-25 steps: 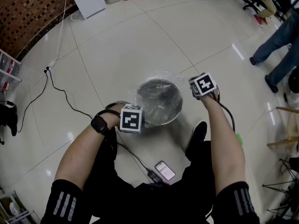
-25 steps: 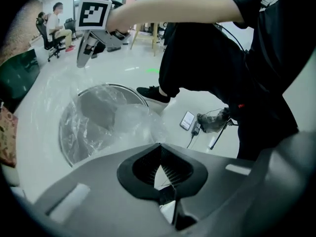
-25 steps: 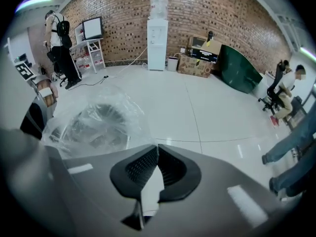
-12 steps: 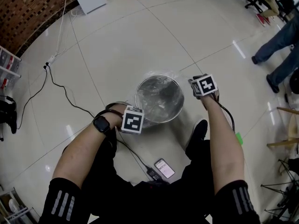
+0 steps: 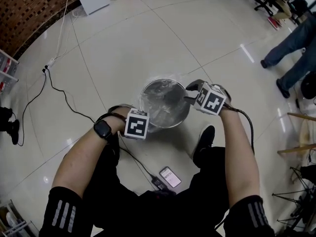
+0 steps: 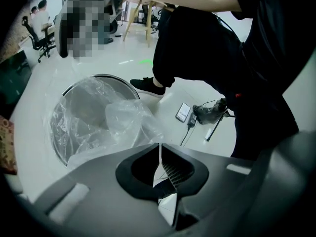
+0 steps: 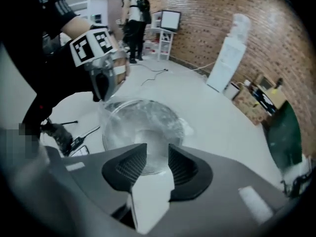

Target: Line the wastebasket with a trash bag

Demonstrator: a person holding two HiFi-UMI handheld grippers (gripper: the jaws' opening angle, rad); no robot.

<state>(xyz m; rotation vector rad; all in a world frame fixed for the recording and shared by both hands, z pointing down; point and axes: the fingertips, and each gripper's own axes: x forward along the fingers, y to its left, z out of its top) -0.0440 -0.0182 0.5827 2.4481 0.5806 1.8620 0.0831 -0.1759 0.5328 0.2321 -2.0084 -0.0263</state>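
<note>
**Bag edge pinched at the near rim, right jaws free**

In the head view the jaws of both tools are hidden under the left marker cube [image 5: 137, 124] and the right marker cube [image 5: 212, 100]; only the gripper views show them. The cubes carry black-and-white square patterns. A small phone [image 5: 169, 177] lies lit on the glossy white tile floor [image 5: 123, 48] near the person's black shoe [image 5: 206, 143], its print too small to read. A second person in blue jeans [image 5: 291, 48] is cut off at the top right edge, with only the legs showing.

The round shiny metal wastebasket [image 5: 165, 80] stands on the floor between the two forearms. The clear plastic trash bag [image 5: 163, 105] sits crumpled inside it and spills over the rim. How far the film covers the far side is hard to make out.

The left hand-held gripper [image 6: 160, 146] points steeply down at the near-left rim. Its forearm reaches in from the lower left, with a black smartwatch [image 5: 102, 130] on the wrist. Its jaws are pressed together on a fold of the bag's edge, which runs up from the basket into the tips.

The right hand-held gripper [image 7: 157, 145] hangs at the right rim, also pointing steeply down, its cube tilted. Its jaws have just been opening and stand moderately apart, with nothing between them and the basket showing through the gap.
</note>
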